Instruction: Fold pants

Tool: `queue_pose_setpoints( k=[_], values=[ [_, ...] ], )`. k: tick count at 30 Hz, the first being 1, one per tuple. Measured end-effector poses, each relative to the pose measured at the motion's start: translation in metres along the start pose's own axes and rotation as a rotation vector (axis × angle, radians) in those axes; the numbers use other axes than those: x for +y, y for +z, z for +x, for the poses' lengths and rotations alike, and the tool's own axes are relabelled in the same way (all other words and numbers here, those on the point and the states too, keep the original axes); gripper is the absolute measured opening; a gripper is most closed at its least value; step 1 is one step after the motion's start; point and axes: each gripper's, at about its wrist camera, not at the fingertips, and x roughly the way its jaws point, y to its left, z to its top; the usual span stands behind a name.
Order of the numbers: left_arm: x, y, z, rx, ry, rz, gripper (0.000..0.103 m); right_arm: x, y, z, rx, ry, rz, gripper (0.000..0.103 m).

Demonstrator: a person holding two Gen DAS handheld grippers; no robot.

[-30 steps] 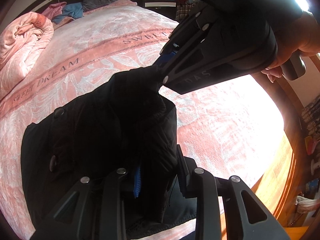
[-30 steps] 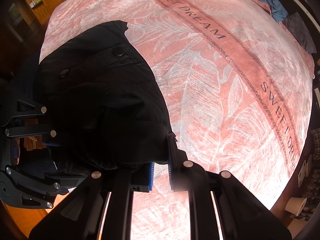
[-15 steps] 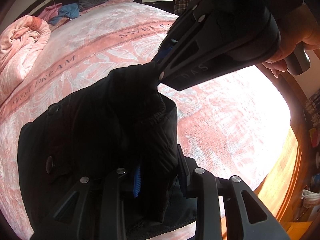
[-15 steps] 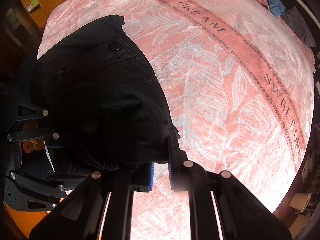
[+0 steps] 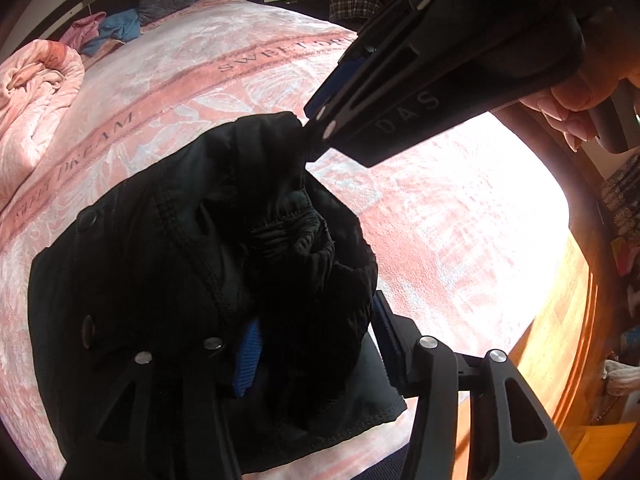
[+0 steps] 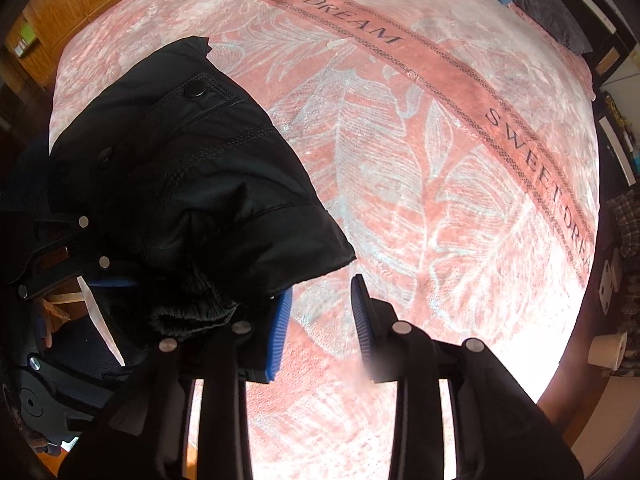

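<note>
The black pants (image 5: 192, 264) lie bunched near the foot edge of a pink bed (image 5: 420, 232); they also show in the right wrist view (image 6: 180, 184). My left gripper (image 5: 316, 344) stands wide, with the waistband fabric bulging between its blue pads (image 5: 248, 356). My right gripper (image 6: 320, 324) is open, and the cloth edge rests against its left pad (image 6: 280, 332). In the left wrist view the right gripper's tip (image 5: 320, 128) touches the top of the bunched cloth.
The pink "SWEET DREAM" blanket (image 6: 420, 152) covers the bed. A rumpled pink duvet (image 5: 32, 92) and pillows (image 5: 172, 0) lie at the head end. Wooden floor (image 5: 560, 320) runs along the bed's edge. Shelves with clutter (image 6: 612, 152) stand beside the bed.
Both grippers have opened and released the pants. The cloth has slumped down onto the bed, and the right gripper has drawn slightly back from it.
</note>
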Motion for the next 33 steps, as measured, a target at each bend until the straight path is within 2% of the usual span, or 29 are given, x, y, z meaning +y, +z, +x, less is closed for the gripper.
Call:
queue_pose_setpoints(
  k=[1,3,5,8,13,14,16,17,19,22,25,27,29,31,33],
  values=[
    [0.000,-0.002,-0.013,-0.038,-0.032,0.004,0.060,-0.005,-0.004,-0.007,-0.001,0.004,0.041,0.034],
    [0.006,-0.011,-0.046,-0.155,-0.074,0.004,0.087,-0.019,-0.015,-0.021,-0.012,0.015,0.162,0.034],
    [0.024,-0.024,-0.078,-0.266,-0.118,-0.038,0.095,-0.030,-0.026,-0.041,-0.093,0.053,0.280,0.035],
    [0.065,-0.041,-0.104,-0.322,-0.153,-0.130,0.097,-0.026,-0.032,-0.054,-0.211,0.151,0.381,0.035],
    [0.147,-0.065,-0.096,-0.269,-0.119,-0.371,0.097,-0.008,-0.017,-0.025,-0.324,0.285,0.466,0.035],
    [0.161,-0.070,-0.090,-0.245,-0.123,-0.418,0.097,-0.010,-0.014,-0.015,-0.326,0.315,0.509,0.035],
    [0.184,-0.082,-0.077,-0.201,-0.119,-0.496,0.097,-0.012,-0.014,0.011,-0.286,0.317,0.579,0.034],
    [0.193,-0.086,-0.070,-0.171,-0.105,-0.519,0.097,-0.014,-0.019,0.021,-0.269,0.308,0.621,0.029],
    [0.204,-0.094,-0.061,-0.140,-0.102,-0.536,0.097,-0.016,-0.036,0.030,-0.254,0.297,0.706,0.027],
    [0.209,-0.101,-0.060,-0.127,-0.100,-0.527,0.097,-0.005,-0.063,0.002,-0.340,0.253,0.781,0.031],
    [0.209,-0.104,-0.063,-0.139,-0.110,-0.525,0.097,0.030,-0.077,-0.033,-0.432,0.208,0.756,0.030],
    [0.210,-0.106,-0.064,-0.143,-0.108,-0.522,0.097,0.060,-0.077,-0.042,-0.453,0.151,0.691,0.031],
    [0.211,-0.109,-0.065,-0.151,-0.100,-0.526,0.098,0.077,-0.080,-0.031,-0.423,0.129,0.681,0.031],
    [0.212,-0.111,-0.061,-0.138,-0.088,-0.526,0.098,0.082,-0.093,-0.007,-0.381,0.138,0.742,0.031],
    [0.212,-0.112,-0.059,-0.130,-0.079,-0.513,0.098,0.088,-0.104,0.009,-0.338,0.100,0.758,0.026]
  ],
)
